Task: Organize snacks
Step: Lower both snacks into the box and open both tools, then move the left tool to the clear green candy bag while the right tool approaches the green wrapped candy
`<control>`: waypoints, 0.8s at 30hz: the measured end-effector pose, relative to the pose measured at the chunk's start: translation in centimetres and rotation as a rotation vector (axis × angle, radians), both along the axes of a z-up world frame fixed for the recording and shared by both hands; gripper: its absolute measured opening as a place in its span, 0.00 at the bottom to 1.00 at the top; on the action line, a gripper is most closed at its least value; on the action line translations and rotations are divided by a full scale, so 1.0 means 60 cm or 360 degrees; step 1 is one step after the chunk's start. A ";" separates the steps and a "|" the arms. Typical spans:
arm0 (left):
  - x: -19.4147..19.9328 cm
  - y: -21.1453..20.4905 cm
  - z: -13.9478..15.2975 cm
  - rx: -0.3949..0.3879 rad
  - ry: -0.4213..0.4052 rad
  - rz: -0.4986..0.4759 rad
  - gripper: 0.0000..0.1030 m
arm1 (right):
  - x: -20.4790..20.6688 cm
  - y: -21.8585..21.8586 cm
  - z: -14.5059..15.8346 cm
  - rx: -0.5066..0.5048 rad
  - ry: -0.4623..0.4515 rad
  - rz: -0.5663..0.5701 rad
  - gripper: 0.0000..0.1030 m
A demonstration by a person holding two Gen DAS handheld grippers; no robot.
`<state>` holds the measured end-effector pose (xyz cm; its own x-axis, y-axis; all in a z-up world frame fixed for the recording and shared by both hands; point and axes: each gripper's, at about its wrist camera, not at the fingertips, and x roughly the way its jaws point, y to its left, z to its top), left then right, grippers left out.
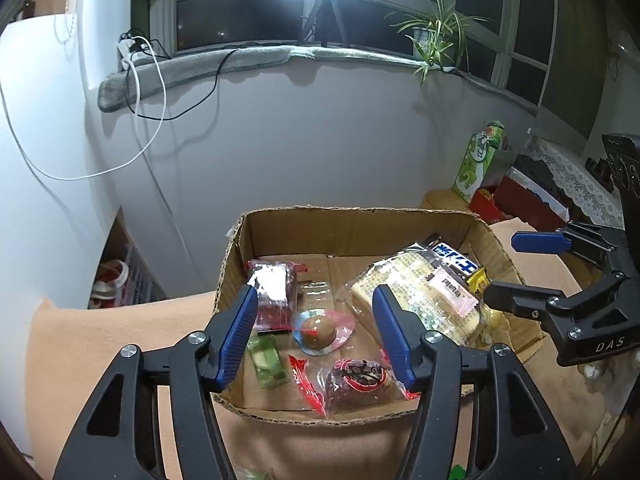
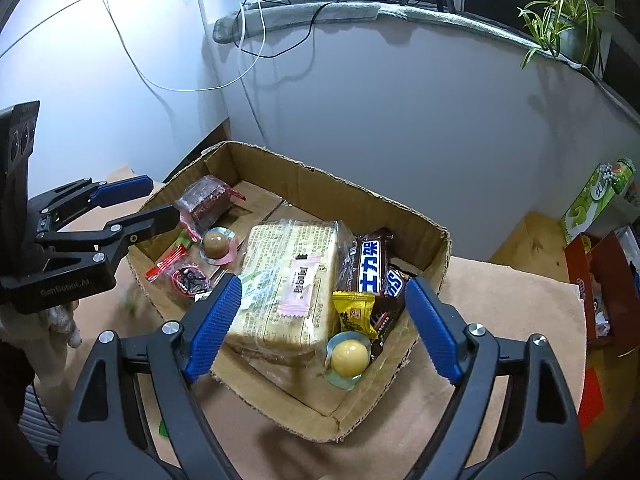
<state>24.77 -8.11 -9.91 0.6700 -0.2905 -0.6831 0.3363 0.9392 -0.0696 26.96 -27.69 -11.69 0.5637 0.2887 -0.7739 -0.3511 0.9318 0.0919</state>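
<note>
While both grippers hang above it with nothing between their pads, the cardboard box (image 1: 360, 224) sits on a peach-coloured cloth (image 1: 100, 340), its ragged top rim open all round and bare cloth showing on its left and near sides. Inside, the right half is crowded: a large bread pack (image 2: 288, 280) lies flat with a dark chocolate bar (image 2: 366, 266) leaning against the far-right wall, a small yellow sachet (image 2: 354, 312) beside it and a pale yellow jelly cup (image 2: 348, 356) tucked into the near-right corner. On the left half bare cardboard floor shows between a dark red wrapped cake (image 1: 272, 292), a red-edged packet (image 1: 352, 380), a green sachet (image 1: 268, 364) and a brown jelly cup (image 1: 318, 332). Over these, the left gripper (image 1: 316, 336) is spread wide above the near rim; the right gripper (image 2: 320, 328) is likewise wide apart over the bread
</note>
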 end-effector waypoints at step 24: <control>-0.105 0.112 0.012 -0.0049 -0.0013 0.0092 0.58 | -0.145 0.012 0.041 0.0062 -0.0110 0.0177 0.84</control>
